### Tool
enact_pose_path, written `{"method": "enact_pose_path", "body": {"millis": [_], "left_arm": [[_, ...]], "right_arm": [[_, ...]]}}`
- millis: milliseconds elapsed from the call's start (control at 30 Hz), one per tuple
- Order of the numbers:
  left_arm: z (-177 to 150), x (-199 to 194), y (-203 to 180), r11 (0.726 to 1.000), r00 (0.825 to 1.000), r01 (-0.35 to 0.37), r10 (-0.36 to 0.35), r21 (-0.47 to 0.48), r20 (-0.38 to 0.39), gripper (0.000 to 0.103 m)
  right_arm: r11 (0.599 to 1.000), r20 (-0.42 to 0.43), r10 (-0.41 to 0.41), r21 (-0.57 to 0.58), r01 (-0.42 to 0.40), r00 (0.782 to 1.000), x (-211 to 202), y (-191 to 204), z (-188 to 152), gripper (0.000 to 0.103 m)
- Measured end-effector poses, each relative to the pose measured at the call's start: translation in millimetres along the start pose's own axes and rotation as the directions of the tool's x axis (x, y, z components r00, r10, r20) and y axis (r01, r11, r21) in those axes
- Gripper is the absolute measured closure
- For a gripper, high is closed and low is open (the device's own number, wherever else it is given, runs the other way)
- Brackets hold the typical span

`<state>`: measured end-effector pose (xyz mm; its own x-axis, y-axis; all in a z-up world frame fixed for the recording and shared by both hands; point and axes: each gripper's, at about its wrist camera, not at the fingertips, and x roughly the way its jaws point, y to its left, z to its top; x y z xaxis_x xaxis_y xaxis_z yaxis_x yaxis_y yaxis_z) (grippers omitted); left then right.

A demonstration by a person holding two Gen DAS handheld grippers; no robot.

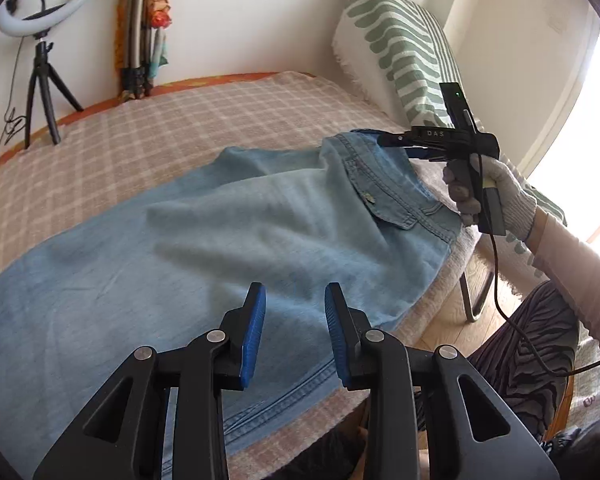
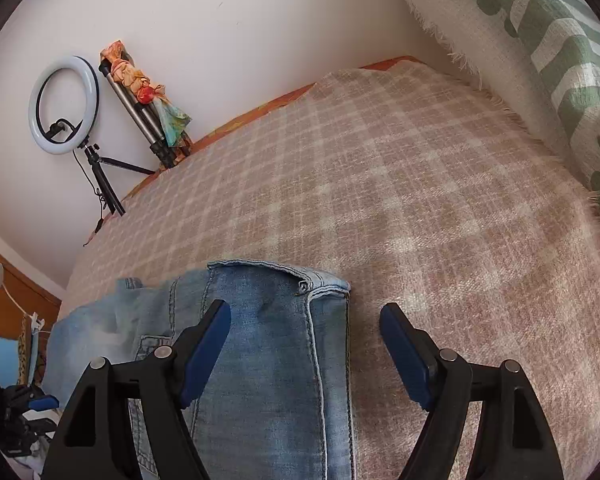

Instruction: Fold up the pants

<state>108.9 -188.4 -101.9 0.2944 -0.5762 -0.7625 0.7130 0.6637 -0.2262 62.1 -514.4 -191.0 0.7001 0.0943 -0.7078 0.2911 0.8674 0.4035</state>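
Lying limp ahead of both open-jawed grippers, the pants look soft and floppy. Pinch the stiffer waistband.

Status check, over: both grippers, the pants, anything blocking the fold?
Left gripper open, above pant leg. Right gripper open at waistband. Denim pants spread on checked blanket, unfolded. Nothing in the way.
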Motion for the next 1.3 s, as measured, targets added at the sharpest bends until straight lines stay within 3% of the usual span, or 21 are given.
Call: {"method": "enact_pose_path", "body": {"millis": [100,133,233,333,433,533,567,600,700,733,767,867,933,1033,1067,1100,1200,1300], "left_arm": [[-15.8,-1.3,35.4,0.993,0.997,-0.070,0.068,-0.098,-0.024,0.074],[-19.7,0.1,42.8,0.990,0.996,-0.087,0.084,-0.115,-0.033,0.074],[-31.5,-0.1,54.7,0.983,0.993,-0.112,0.107,-0.144,-0.042,0.074],[-36.2,1.0,57.3,0.984,0.995,-0.091,0.085,-0.154,-0.047,0.074],[-39.3,-0.1,52.7,0.988,0.996,-0.082,0.075,-0.132,-0.057,0.074],[-41.4,-7.2,37.4,0.996,0.998,-0.045,0.041,-0.073,-0.053,0.073],[-42.1,-8.3,28.5,0.998,0.998,-0.041,0.039,-0.038,-0.051,0.063],[-43.6,-8.3,19.6,0.999,0.998,-0.038,0.038,-0.003,-0.050,0.054],[-46.2,-3.1,-4.3,0.996,0.998,-0.037,0.042,0.084,-0.056,0.053],[-45.8,-0.3,-10.4,0.993,0.997,-0.047,0.053,0.110,-0.050,0.053],[-45.3,2.9,-15.3,0.990,0.997,-0.054,0.060,0.130,-0.045,0.053],[-43.1,15.3,-23.2,0.988,0.997,-0.044,0.053,0.151,-0.058,0.053],[-42.9,19.6,-32.1,0.981,0.997,-0.037,0.049,0.192,-0.058,0.053],[-40.8,23.5,-43.2,0.965,0.996,-0.074,0.083,0.253,-0.028,0.054],[-38.6,25.9,-44.9,0.961,0.995,-0.084,0.094,0.262,-0.027,0.061],[-36.6,28.2,-45.3,0.961,0.996,-0.070,0.082,0.269,-0.031,0.075],[-33.5,31.3,-45.7,0.959,0.998,-0.045,0.054,0.281,-0.027,0.096],[-35.1,30.2,-46.9,0.957,0.999,-0.005,0.019,0.291,-0.046,0.100]], "right_arm": [[0.999,-0.039,0.026,-0.017,-0.027,0.999,16.7,3.4,1.4,0.022],[0.999,-0.029,0.033,-0.026,-0.034,0.999,17.5,5.7,1.7,0.029],[0.994,-0.056,0.108,-0.004,-0.108,0.993,19.5,10.9,0.8,0.071],[0.996,-0.042,0.087,0.008,-0.086,0.995,11.4,17.9,-4.8,0.094],[0.999,0.006,0.042,-0.026,-0.042,0.999,-14.2,29.5,-6.4,0.098],[0.996,0.068,-0.069,-0.055,0.073,0.995,-44.4,33.8,-0.5,0.099],[0.993,0.078,-0.097,-0.058,0.102,0.992,-47.5,32.9,1.3,0.099],[0.992,0.072,-0.110,-0.053,0.114,0.991,-45.4,31.6,2.5,0.099],[0.980,0.015,-0.189,-0.066,0.190,0.982,-23.8,32.1,1.0,0.099],[0.971,-0.011,-0.225,-0.086,0.223,0.974,-16.1,33.1,-0.6,0.094],[0.962,-0.025,-0.257,-0.100,0.253,0.966,-11.3,33.4,-2.3,0.083],[0.943,-0.015,-0.322,-0.097,0.319,0.947,-18.3,31.3,-2.7,0.065],[0.938,0.030,-0.334,-0.091,0.335,0.942,-36.1,35.9,-2.5,0.062],[0.946,0.083,-0.292,-0.123,0.301,0.953,-61.9,56.1,-8.7,0.054],[0.953,0.086,-0.258,-0.142,0.268,0.962,-67.1,64.9,-13.5,0.052],[0.959,0.079,-0.221,-0.162,0.231,0.972,-70.1,73.6,-19.0,0.052],[0.965,0.041,-0.126,-0.229,0.132,0.991,-70.4,101.9,-39.0,0.052],[0.955,-0.032,-0.054,-0.293,0.043,0.998,-59.8,129.2,-64.0,0.053]]}}
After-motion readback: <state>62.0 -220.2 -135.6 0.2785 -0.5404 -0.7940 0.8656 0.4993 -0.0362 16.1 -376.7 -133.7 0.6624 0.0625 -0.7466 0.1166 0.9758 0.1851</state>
